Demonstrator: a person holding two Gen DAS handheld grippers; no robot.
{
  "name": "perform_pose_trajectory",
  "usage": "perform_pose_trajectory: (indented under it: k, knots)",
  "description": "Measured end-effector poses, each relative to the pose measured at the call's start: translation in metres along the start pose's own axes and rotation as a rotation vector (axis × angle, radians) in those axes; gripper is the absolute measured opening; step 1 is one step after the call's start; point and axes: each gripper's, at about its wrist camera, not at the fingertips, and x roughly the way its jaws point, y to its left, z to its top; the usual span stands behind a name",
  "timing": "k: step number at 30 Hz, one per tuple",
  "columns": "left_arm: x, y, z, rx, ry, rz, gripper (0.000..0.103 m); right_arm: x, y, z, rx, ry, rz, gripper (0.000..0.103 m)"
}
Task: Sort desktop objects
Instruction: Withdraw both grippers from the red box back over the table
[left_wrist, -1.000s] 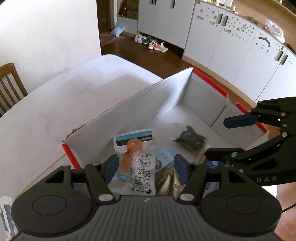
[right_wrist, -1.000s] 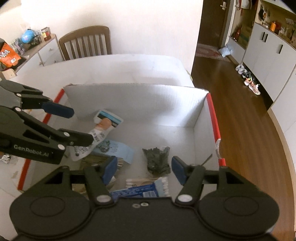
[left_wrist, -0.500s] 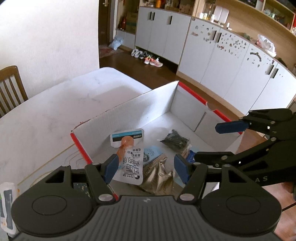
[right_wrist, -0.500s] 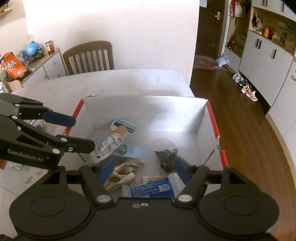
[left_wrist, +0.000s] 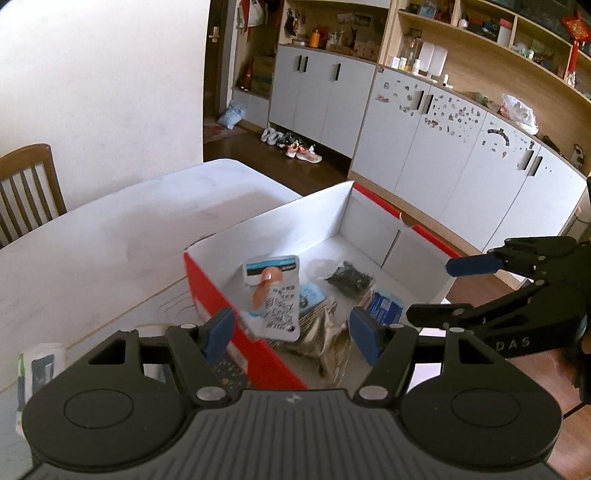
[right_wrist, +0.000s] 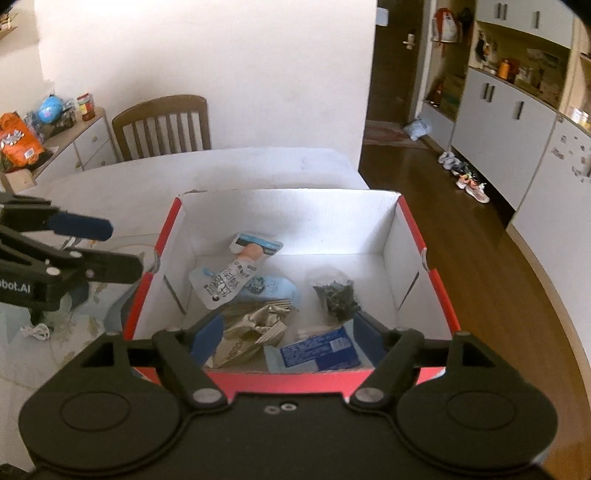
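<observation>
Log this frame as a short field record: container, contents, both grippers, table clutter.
container: red-and-white cardboard box, open top, on the white table
contents: white spout pouch, light blue packet, crumpled gold wrapper, dark bag, blue cotton swab pack
left gripper: open, empty, above the box's near corner
right gripper: jaws just opening, nothing between them, above the box's near wall
table clutter: wrapped packet outside the box, too blurred to identify

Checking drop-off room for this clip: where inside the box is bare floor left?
Bare floor lies along the box's far wall and its right wall, beyond the dark bundle. The near-left is crowded: white pouch, crumpled foil, blue packet.
</observation>
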Motion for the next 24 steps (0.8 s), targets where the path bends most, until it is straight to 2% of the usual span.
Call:
perform_pose_trajectory:
  k: [9, 12, 17, 24]
  knots:
    - [-0.03, 0.024, -0.032, -0.014, -0.027, 0.01, 0.071, -0.013, 0.041, 0.0, 0.013, -0.047, 0.012, 0.082]
    - [-0.04, 0.038, -0.044, -0.033, -0.027, 0.024, 0.077, -0.011, 0.059, 0.002, 0.009, -0.058, 0.01, 0.083]
    - [-0.059, 0.066, -0.072, -0.067, -0.034, 0.069, 0.081, -0.003, 0.087, 0.004, -0.001, -0.053, 0.023, 0.083]
    - [-0.082, 0.105, -0.108, -0.128, -0.034, 0.144, 0.09, 0.007, 0.128, 0.007, -0.046, -0.041, 0.077, 0.089]
